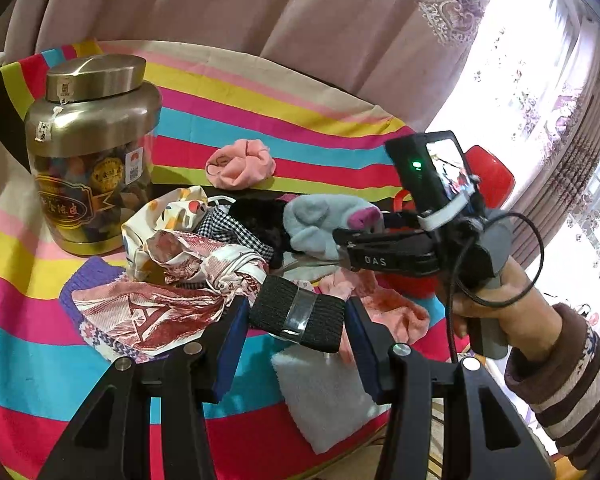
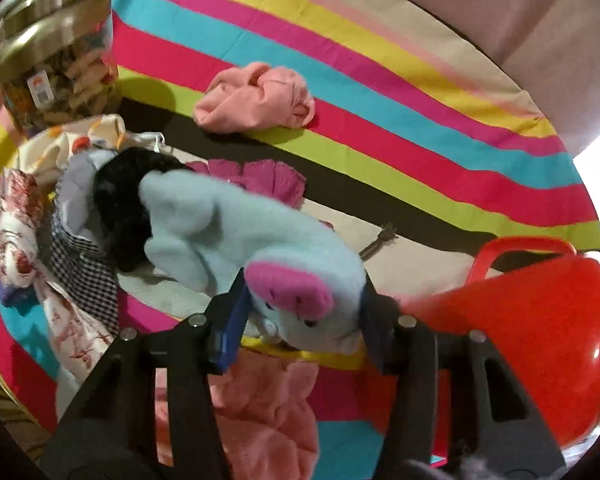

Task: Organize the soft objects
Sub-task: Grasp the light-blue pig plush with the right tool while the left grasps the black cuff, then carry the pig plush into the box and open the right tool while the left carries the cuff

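My right gripper (image 2: 302, 320) is clamping the blue plush (image 2: 252, 240) by its snout, lifting it toward the red basket (image 2: 540, 320) at 3 o'clock; left gripper (image 1: 296, 320) is pinching the black band (image 1: 300, 314), keeping it clear of the pile.

One lidded jar (image 1: 94, 152) stands on the striped cloth (image 1: 300, 128). One red basket (image 2: 540, 340). One blue plush toy (image 2: 260, 248), one pink sock (image 2: 256, 100).

Home rm: lace-trim curtains (image 1: 440, 4), window, striped tablecloth (image 1: 260, 92), snack jar (image 1: 92, 152).
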`<state>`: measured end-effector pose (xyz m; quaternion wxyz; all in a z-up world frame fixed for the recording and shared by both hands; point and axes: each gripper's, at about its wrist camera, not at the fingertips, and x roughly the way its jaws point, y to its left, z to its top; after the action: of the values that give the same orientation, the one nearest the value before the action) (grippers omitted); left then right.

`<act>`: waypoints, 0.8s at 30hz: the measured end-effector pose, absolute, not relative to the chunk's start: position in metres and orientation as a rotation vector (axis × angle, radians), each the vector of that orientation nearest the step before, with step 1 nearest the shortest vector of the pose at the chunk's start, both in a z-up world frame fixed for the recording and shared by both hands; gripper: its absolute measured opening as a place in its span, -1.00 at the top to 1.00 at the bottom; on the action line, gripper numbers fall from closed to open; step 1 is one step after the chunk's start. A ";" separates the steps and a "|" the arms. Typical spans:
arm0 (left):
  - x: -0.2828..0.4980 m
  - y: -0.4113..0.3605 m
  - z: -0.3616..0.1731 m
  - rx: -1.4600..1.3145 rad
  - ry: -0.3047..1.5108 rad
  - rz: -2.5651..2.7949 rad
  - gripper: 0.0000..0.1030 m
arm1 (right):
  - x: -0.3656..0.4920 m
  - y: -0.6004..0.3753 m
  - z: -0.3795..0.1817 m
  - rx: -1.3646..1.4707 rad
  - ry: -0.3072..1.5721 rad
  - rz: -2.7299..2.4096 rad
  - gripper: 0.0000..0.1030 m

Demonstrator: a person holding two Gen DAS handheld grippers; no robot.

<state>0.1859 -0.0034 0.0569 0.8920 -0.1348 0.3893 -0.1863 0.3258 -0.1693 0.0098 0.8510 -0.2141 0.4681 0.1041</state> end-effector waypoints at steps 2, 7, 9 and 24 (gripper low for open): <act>0.185 -0.003 0.058 -0.280 0.804 -0.384 0.03 | 0.318 -0.172 0.015 -0.432 0.967 0.237 0.07; 0.183 -0.006 0.061 -0.271 0.793 -0.384 0.03 | 0.299 -0.180 0.034 -0.368 0.934 0.267 0.10; 0.182 -0.007 0.063 -0.269 0.790 -0.381 0.03 | 0.294 -0.185 0.040 -0.334 0.935 0.282 0.10; 0.157 -0.046 0.079 -0.222 0.766 -0.447 0.03 | 0.192 -0.327 0.087 -0.021 0.943 0.224 0.10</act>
<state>0.1574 -0.0464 0.0789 0.8974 -0.1072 0.3698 -0.2157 0.1916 -0.3273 0.0873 0.8847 -0.0101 0.4534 0.1078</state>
